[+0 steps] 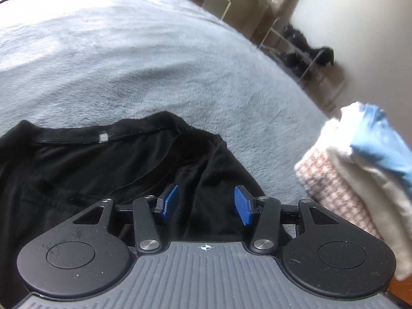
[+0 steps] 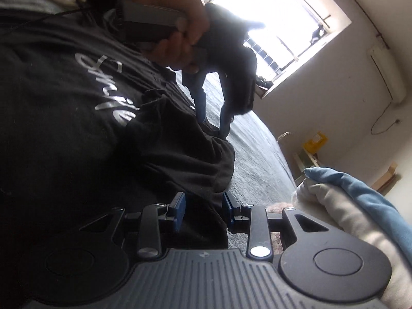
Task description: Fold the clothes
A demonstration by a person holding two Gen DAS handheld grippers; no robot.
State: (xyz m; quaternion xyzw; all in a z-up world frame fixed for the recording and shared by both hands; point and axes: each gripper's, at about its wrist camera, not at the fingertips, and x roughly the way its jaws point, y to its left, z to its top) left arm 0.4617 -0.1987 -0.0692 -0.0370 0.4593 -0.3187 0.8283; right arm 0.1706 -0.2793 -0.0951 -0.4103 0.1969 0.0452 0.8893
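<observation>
with a folded pile [image 1: 360,170] stacked at three o'clock, we hovered both grippers, left gripper [image 1: 206,203] and right gripper [image 2: 203,211], fingers spread and empty, over the still-rumpled black t-shirt [image 1: 103,170] on the bed [image 1: 154,64].

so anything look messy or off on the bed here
The black shirt is bunched and wrinkled at its right edge, not flat. The folded stack beside it looks tidy. Both grippers are open, holding nothing.

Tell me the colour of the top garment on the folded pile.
Light blue top garment; it shows best in the left wrist view.
</observation>
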